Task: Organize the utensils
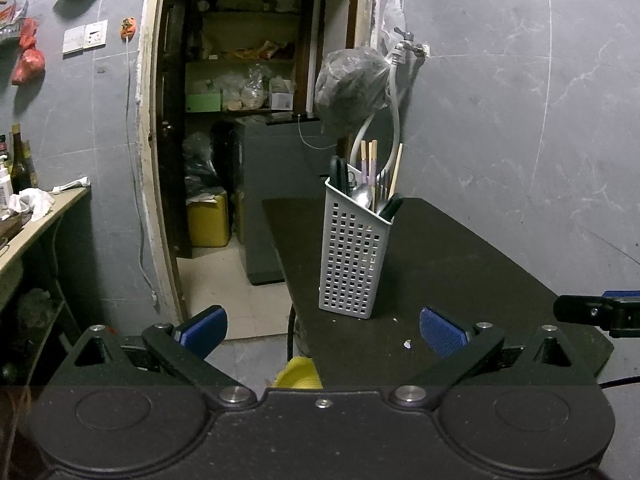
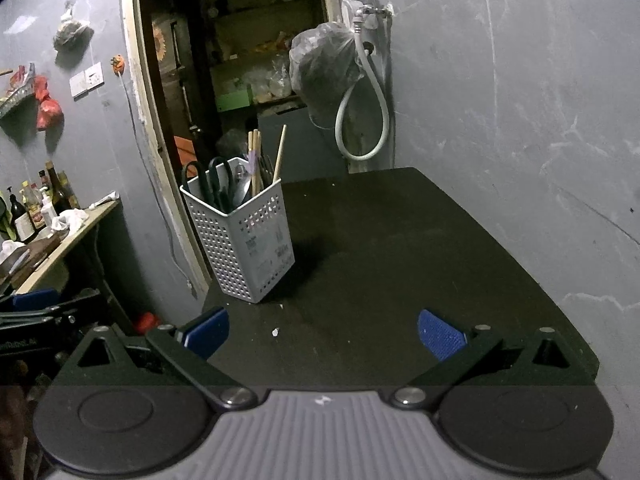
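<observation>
A grey perforated utensil holder (image 1: 354, 254) (image 2: 246, 240) stands upright near the left edge of a black table (image 1: 460, 272) (image 2: 400, 264). Inside it are chopsticks (image 1: 369, 160) (image 2: 255, 148), a spoon (image 1: 363, 196), a fork (image 1: 385, 186) and black-handled scissors (image 2: 208, 184). My left gripper (image 1: 323, 330) is open and empty, in front of the holder and short of it. My right gripper (image 2: 323, 332) is open and empty over the table's near part, right of the holder. The right gripper's tip (image 1: 592, 312) shows at the right edge of the left wrist view.
An open doorway (image 1: 240, 120) to a storage room lies behind the table's left side. A tap with a hose (image 2: 366, 80) and a hanging bag (image 1: 350, 88) are on the grey wall. A shelf with bottles (image 2: 36, 208) runs along the left. Small white crumbs (image 2: 275, 332) lie on the table.
</observation>
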Action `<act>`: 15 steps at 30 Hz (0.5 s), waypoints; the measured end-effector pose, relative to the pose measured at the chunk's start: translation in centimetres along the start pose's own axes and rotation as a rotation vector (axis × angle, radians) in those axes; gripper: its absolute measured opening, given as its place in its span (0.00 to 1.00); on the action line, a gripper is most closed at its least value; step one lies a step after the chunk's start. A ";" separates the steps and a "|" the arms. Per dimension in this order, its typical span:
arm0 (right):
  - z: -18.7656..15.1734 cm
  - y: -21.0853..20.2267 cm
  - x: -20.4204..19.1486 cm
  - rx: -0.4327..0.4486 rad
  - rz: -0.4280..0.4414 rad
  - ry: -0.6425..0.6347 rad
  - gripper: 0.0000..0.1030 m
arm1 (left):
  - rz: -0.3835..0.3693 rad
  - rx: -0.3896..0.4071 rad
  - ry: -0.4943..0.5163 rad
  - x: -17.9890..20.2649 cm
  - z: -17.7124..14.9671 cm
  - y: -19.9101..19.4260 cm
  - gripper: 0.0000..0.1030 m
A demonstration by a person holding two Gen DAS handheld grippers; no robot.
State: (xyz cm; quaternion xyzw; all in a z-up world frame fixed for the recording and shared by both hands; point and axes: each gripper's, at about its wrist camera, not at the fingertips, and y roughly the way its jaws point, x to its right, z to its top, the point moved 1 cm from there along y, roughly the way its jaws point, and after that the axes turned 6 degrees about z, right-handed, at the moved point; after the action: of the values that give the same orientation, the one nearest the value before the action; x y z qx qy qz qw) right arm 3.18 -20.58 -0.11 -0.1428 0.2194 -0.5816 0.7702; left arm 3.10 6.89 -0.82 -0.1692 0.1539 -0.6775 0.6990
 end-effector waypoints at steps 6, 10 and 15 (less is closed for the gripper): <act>-0.1 0.1 -0.3 -0.008 -0.001 -0.006 1.00 | 0.001 -0.002 0.000 0.0 0.0 0.0 0.99; -0.2 0.1 -0.6 -0.017 0.006 -0.020 1.00 | 0.001 -0.002 0.001 0.0 -0.1 -0.1 0.99; -0.3 0.1 -0.8 -0.020 0.012 -0.032 1.00 | -0.004 0.003 0.006 -0.2 -0.3 -0.3 0.99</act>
State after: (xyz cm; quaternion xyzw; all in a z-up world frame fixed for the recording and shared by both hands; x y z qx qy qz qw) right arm 2.94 -19.80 -0.34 -0.1585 0.2138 -0.5724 0.7756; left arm 2.65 7.03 -0.96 -0.1666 0.1545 -0.6796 0.6975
